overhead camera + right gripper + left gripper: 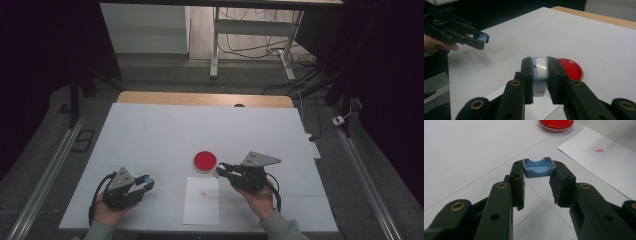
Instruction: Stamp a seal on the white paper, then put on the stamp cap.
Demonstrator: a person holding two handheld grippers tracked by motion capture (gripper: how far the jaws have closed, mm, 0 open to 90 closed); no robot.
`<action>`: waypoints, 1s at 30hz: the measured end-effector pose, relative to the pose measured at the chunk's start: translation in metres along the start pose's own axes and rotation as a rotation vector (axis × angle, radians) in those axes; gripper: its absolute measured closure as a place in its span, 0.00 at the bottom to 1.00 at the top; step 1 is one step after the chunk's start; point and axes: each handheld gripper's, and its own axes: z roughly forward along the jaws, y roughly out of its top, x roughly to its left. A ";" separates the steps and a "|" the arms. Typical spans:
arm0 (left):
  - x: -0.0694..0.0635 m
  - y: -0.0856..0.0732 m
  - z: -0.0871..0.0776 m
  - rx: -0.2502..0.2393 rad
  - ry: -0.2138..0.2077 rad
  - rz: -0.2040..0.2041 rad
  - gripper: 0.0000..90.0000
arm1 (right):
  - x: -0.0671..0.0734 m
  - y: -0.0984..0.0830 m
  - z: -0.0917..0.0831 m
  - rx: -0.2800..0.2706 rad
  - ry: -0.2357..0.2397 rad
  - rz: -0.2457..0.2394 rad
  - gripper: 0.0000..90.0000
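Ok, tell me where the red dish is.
The red dish sits mid-table in the high view, just beyond the white paper sheet and just left of the right claw.

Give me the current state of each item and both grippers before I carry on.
Left gripper: shut on the blue cap, hollow side facing its camera.
Right gripper: shut on the stamp body, near the ink pad.
Red ink pad: uncovered, flat on the table.
Paper sheet: flat, one small red mark.
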 end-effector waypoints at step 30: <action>-0.003 0.004 0.003 0.000 -0.008 0.014 0.72 | 0.001 0.002 0.000 -0.011 -0.003 0.000 0.84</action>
